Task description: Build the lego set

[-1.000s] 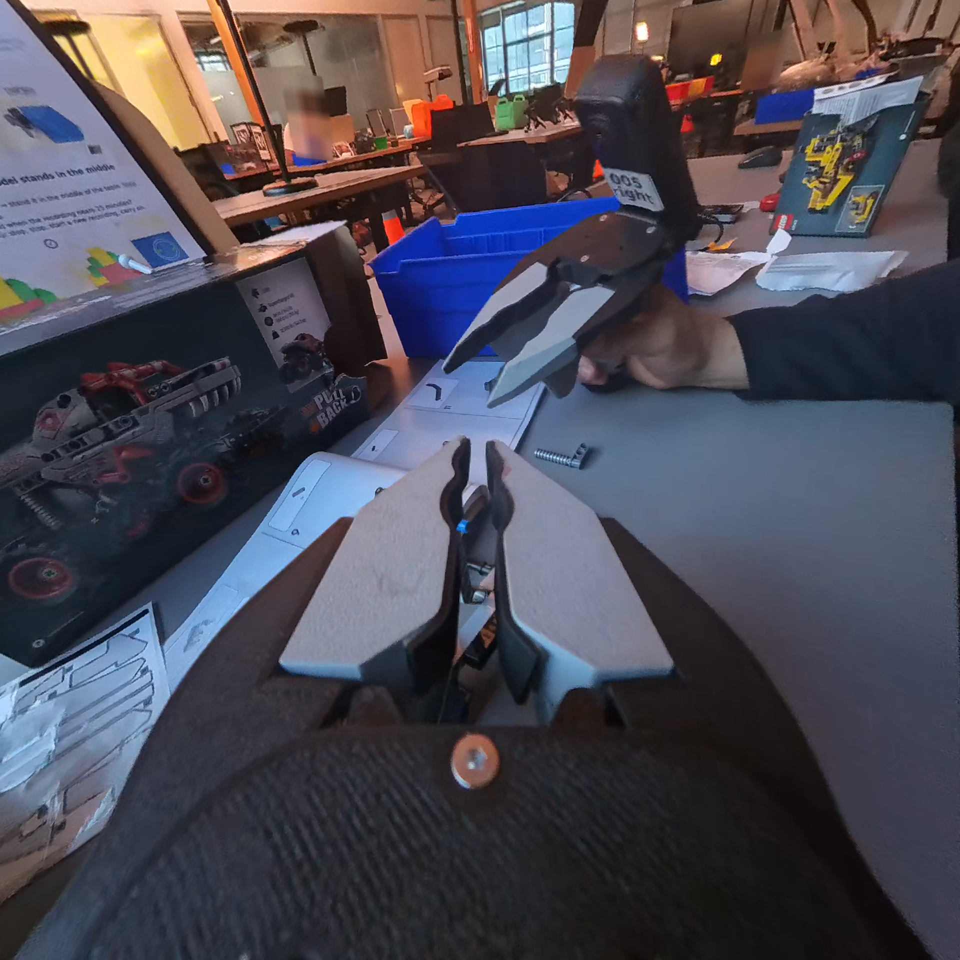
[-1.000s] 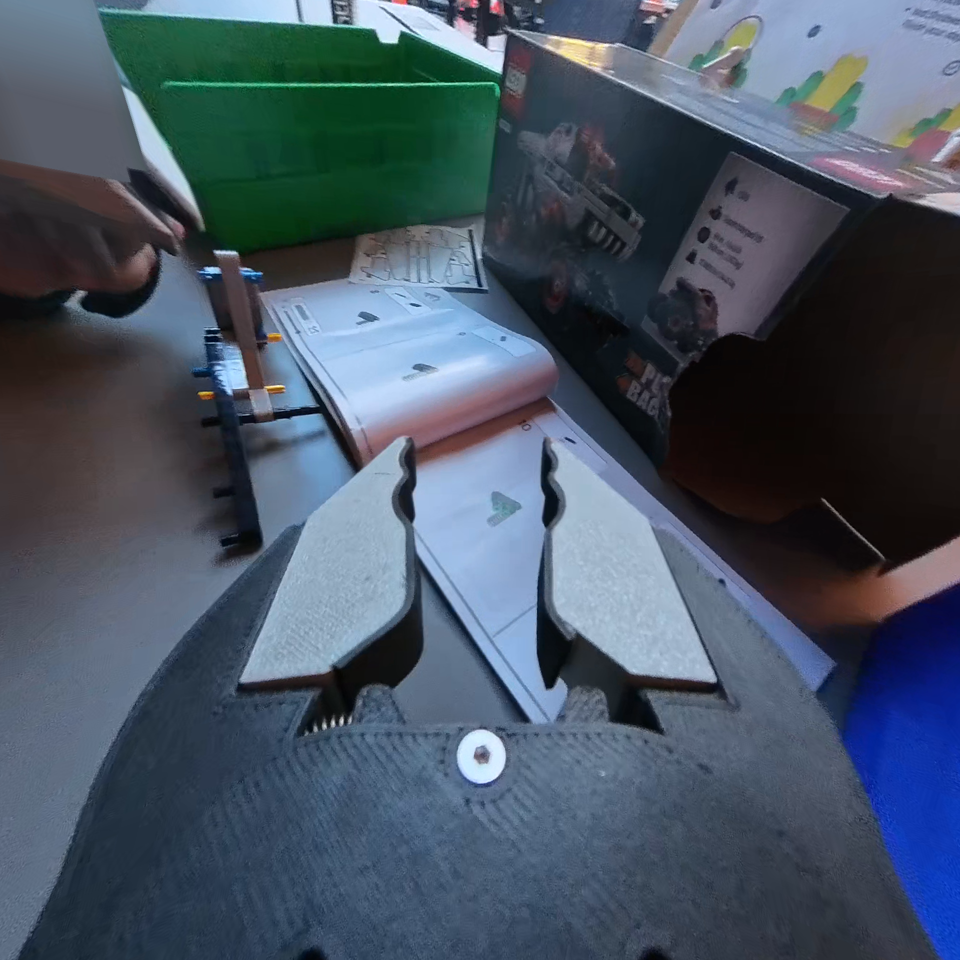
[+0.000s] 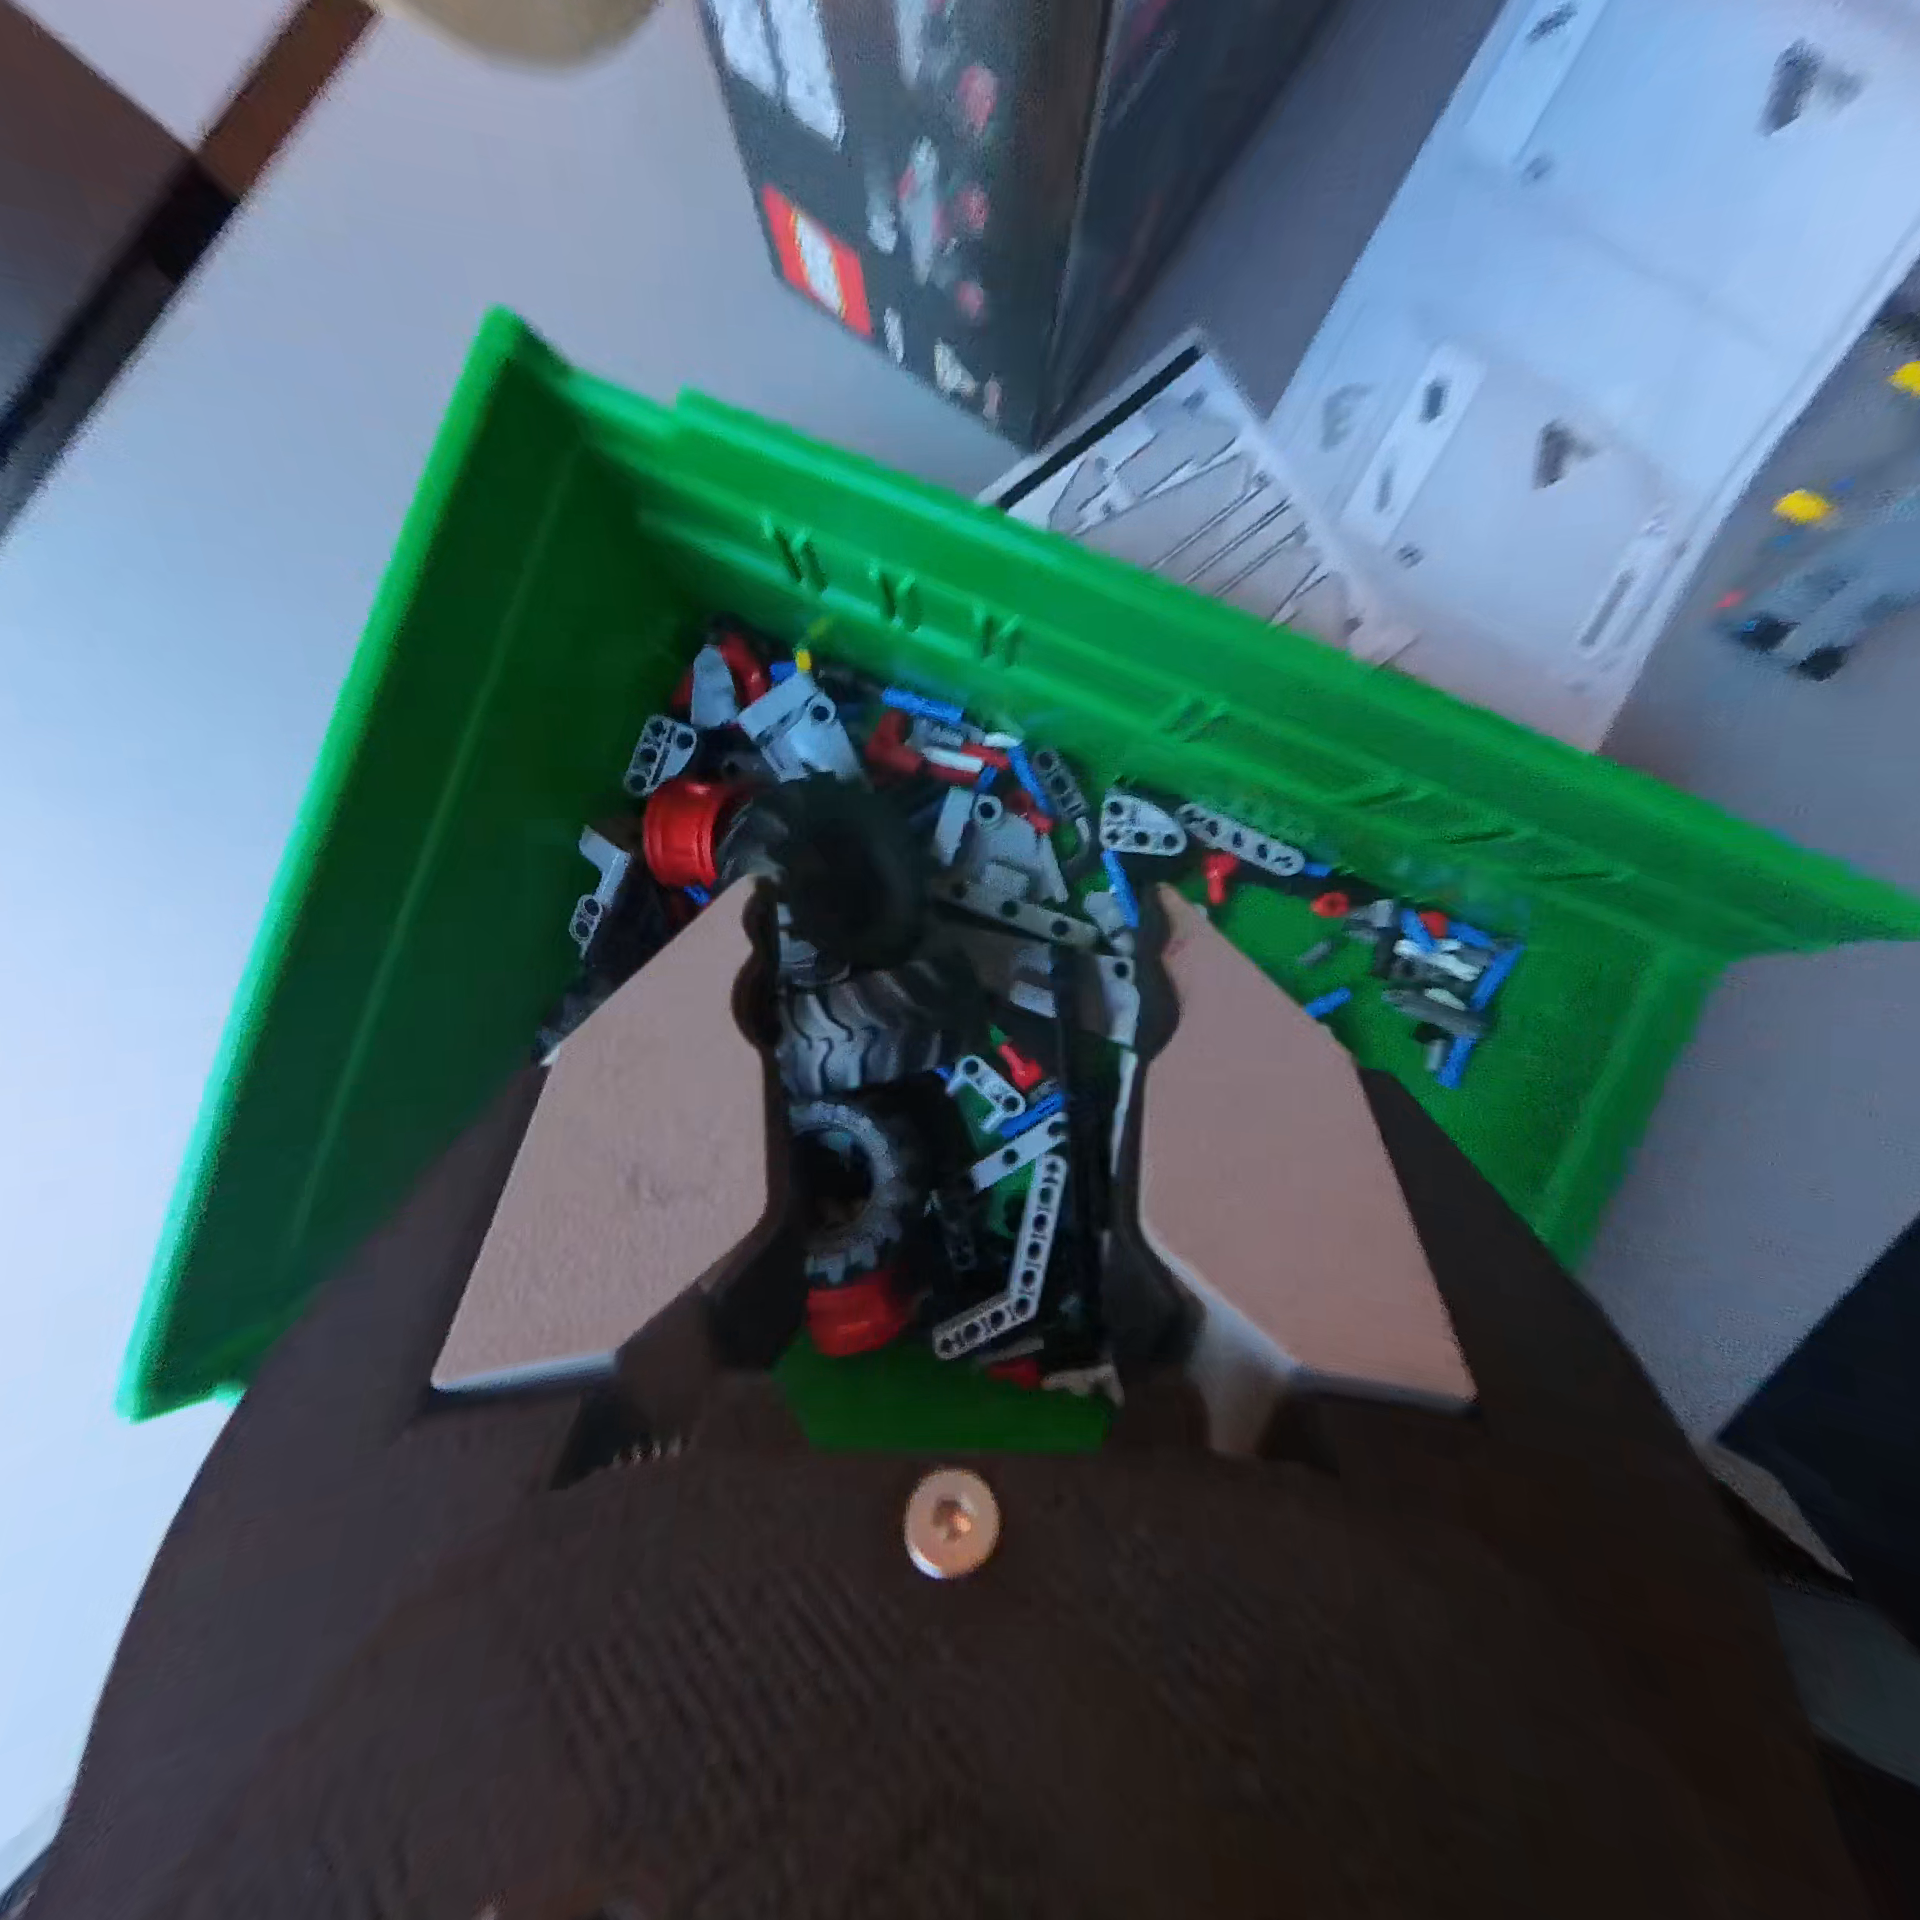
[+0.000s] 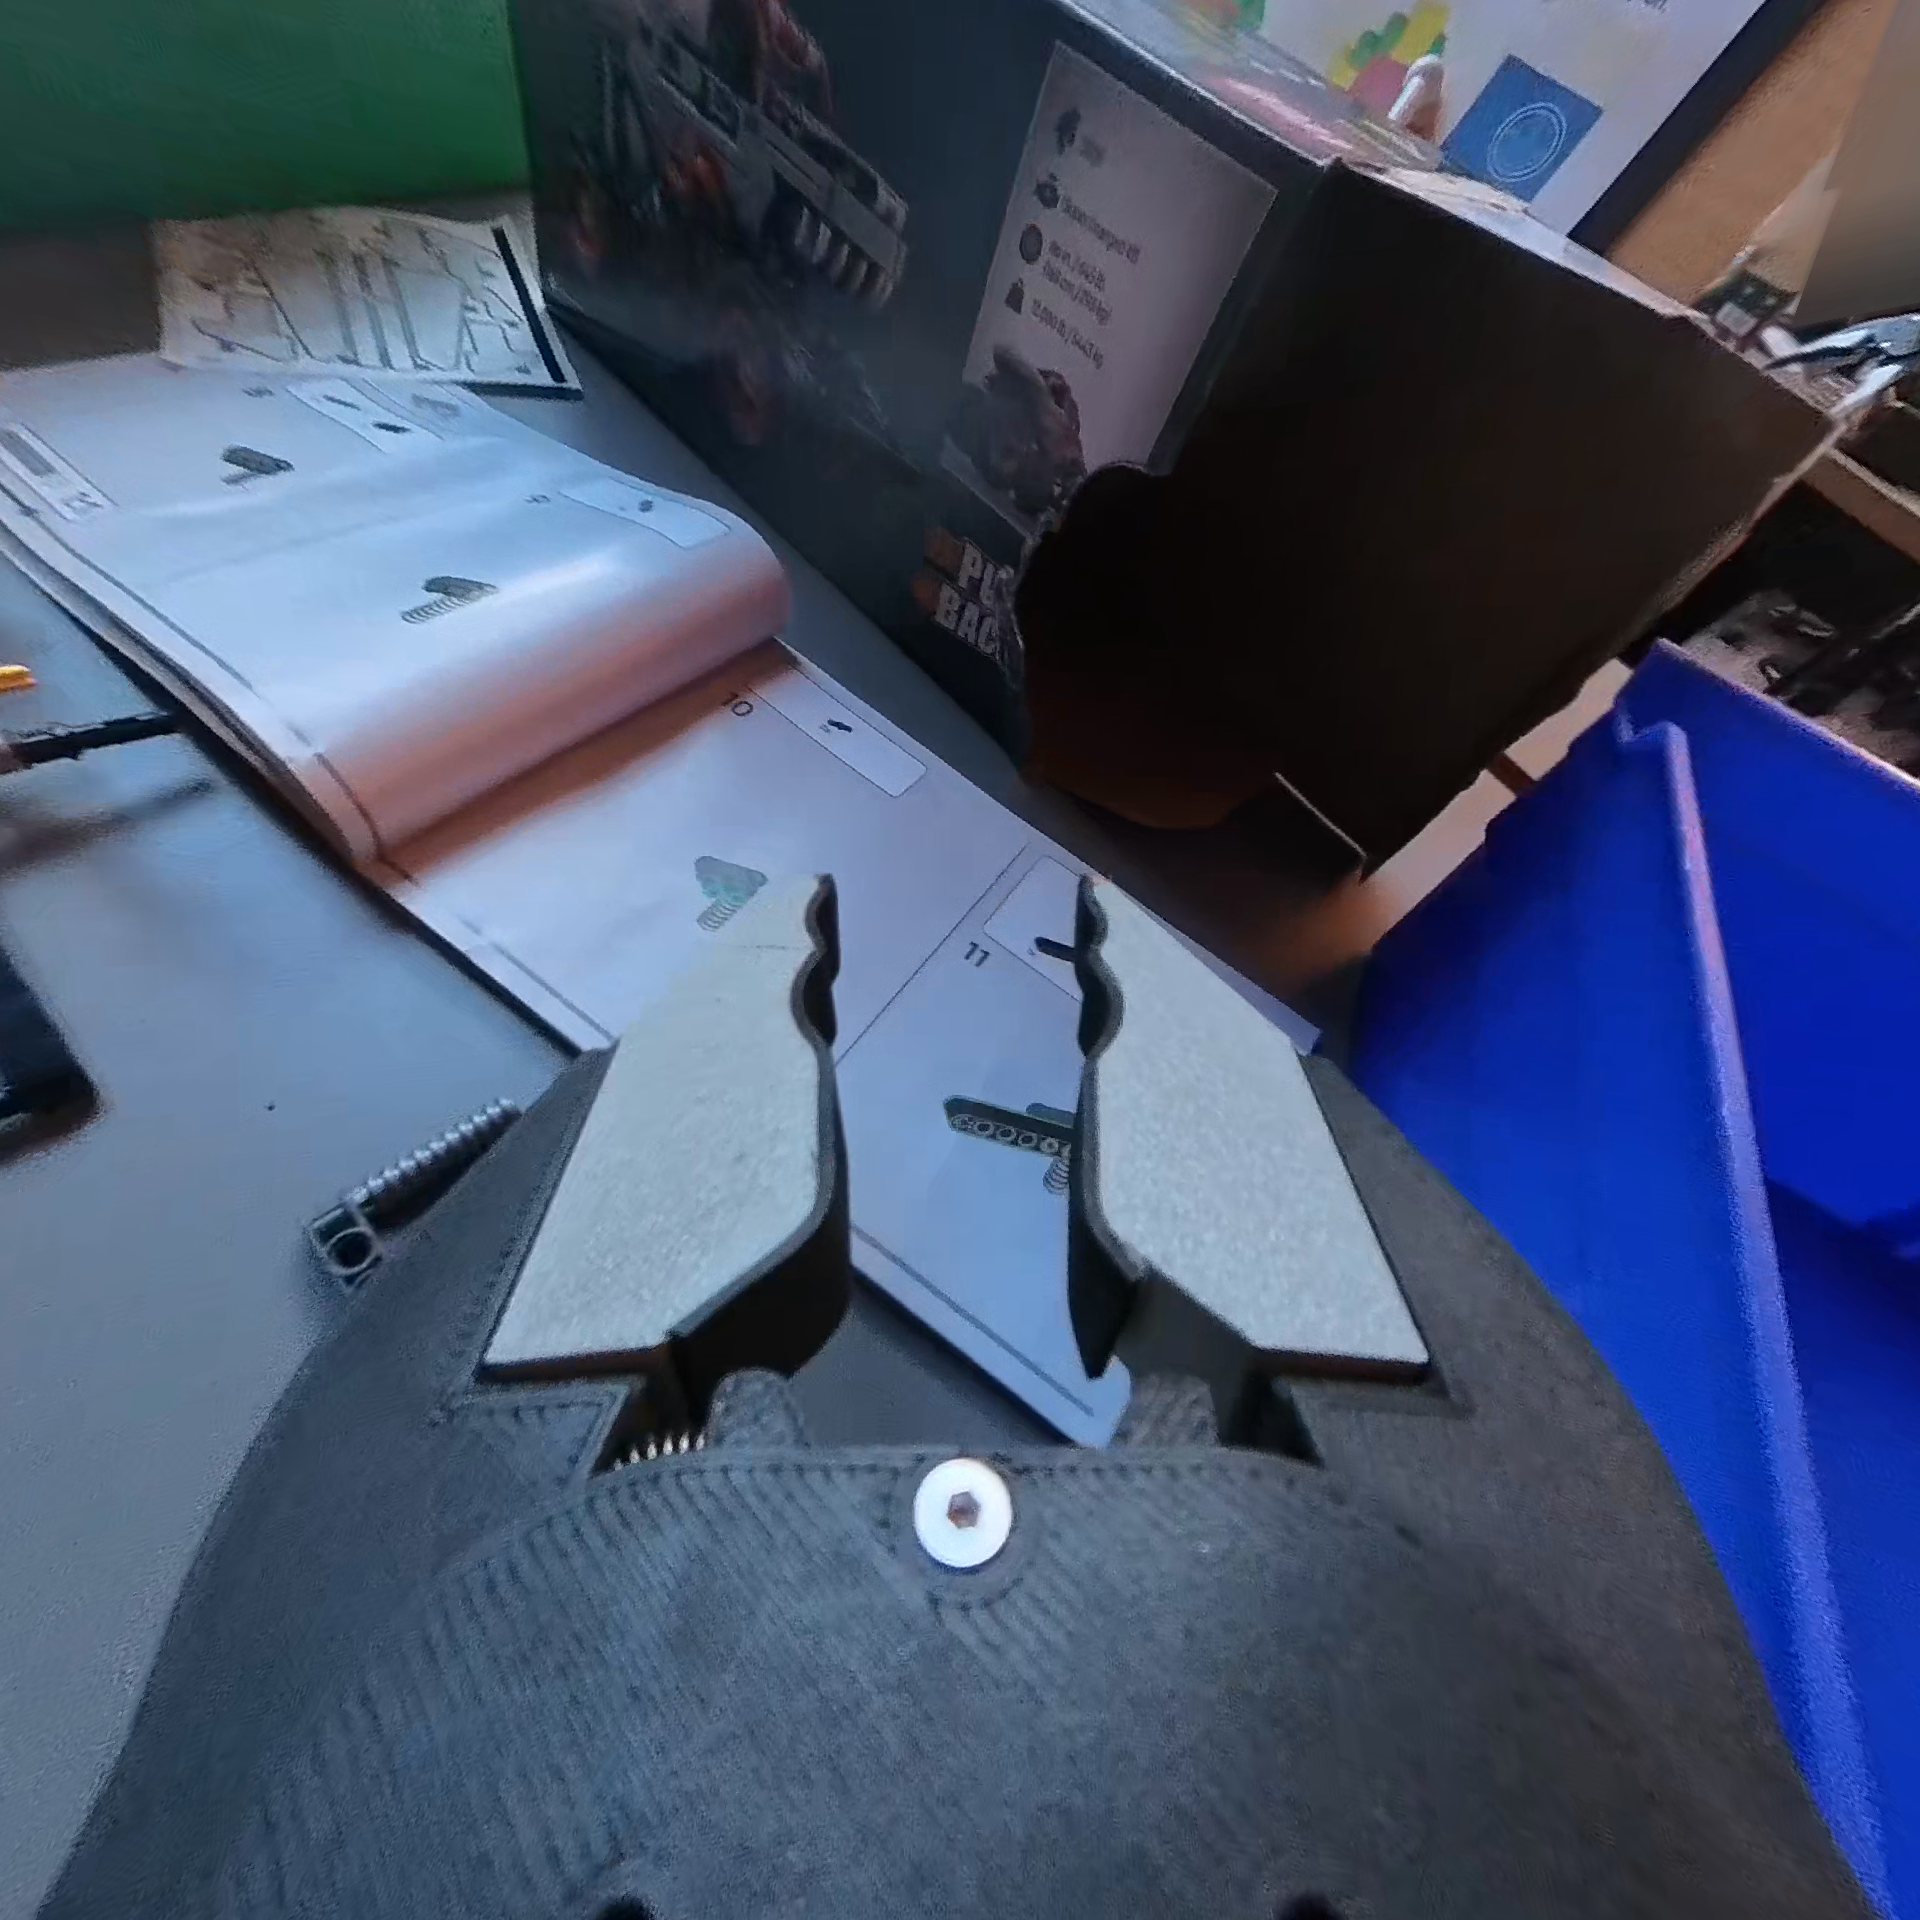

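The left tongs (image 3: 951,925) hang wide open and empty, pointing straight down into the green plastic bin (image 3: 416,831), directly over its heap of loose grey, black, red and blue lego pieces (image 3: 914,997). The right tongs (image 4: 956,935), half open and empty, hover above the open white instruction booklet (image 4: 582,831) on the counter, so the left is much nearer the parts.

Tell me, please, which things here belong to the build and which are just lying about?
Belongs: green plastic bin of loose pieces; open instruction booklet; grey spring piece.
Lying about: blue plastic bin; black cardboard set box; line-drawn sheet.
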`<state>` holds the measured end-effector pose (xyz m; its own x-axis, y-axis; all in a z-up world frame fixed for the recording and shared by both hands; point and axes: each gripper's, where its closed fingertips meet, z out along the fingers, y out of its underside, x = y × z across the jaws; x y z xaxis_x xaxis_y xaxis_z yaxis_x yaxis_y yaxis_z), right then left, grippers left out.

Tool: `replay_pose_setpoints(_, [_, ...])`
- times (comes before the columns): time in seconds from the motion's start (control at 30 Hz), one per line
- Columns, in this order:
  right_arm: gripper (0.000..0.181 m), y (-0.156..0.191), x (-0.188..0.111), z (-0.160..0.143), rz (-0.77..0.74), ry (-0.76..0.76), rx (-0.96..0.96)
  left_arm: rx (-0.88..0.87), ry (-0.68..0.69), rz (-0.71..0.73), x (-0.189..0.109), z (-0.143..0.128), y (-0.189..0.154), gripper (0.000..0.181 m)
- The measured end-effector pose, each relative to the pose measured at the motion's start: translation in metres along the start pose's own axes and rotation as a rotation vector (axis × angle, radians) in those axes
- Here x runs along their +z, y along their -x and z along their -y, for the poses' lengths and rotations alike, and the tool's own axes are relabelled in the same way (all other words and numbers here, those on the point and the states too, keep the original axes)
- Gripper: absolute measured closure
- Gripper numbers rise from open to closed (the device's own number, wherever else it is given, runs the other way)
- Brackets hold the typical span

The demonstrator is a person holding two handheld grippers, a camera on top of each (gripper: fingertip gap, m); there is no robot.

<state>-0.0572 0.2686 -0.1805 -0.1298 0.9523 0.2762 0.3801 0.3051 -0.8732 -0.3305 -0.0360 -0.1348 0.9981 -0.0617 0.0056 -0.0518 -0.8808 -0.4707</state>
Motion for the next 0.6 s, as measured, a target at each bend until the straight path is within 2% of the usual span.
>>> replay_pose_setpoints(0.07, [0.139,-0.003,0.003,-0.001,-0.019,0.010,-0.005,-0.007,0.074,-0.011,0.016,-0.014,0.009,0.110])
replay_pose_setpoints(0.13, [0.139,-0.006,0.006,0.000,-0.025,0.010,0.004,0.003,0.189,0.039,0.028,-0.033,0.024,0.108])
replay_pose_setpoints(0.2, [0.139,-0.009,0.008,0.000,-0.029,0.013,0.014,0.019,0.286,0.055,0.041,-0.048,0.031,0.112])
replay_pose_setpoints(0.27, [0.139,-0.010,0.009,0.000,-0.029,0.017,0.015,0.057,0.331,-0.008,0.051,-0.055,0.025,0.114])
replay_pose_setpoints(0.33, [0.140,-0.010,0.010,-0.001,-0.030,0.025,0.008,0.023,0.386,-0.087,0.055,-0.063,0.018,0.118])
replay_pose_setpoints(0.43, [0.143,-0.009,0.012,-0.003,-0.029,0.037,-0.009,0.086,0.342,-0.161,0.058,-0.055,0.010,0.118])
replay_pose_setpoints(0.53, [0.144,-0.008,0.012,-0.004,-0.029,0.042,-0.022,0.100,0.129,-0.398,0.041,-0.017,-0.026,0.119])
replay_pose_setpoints(0.6, [0.145,-0.007,0.012,-0.004,-0.028,0.043,-0.026,0.095,0.034,-0.379,0.026,0.003,-0.022,0.119])
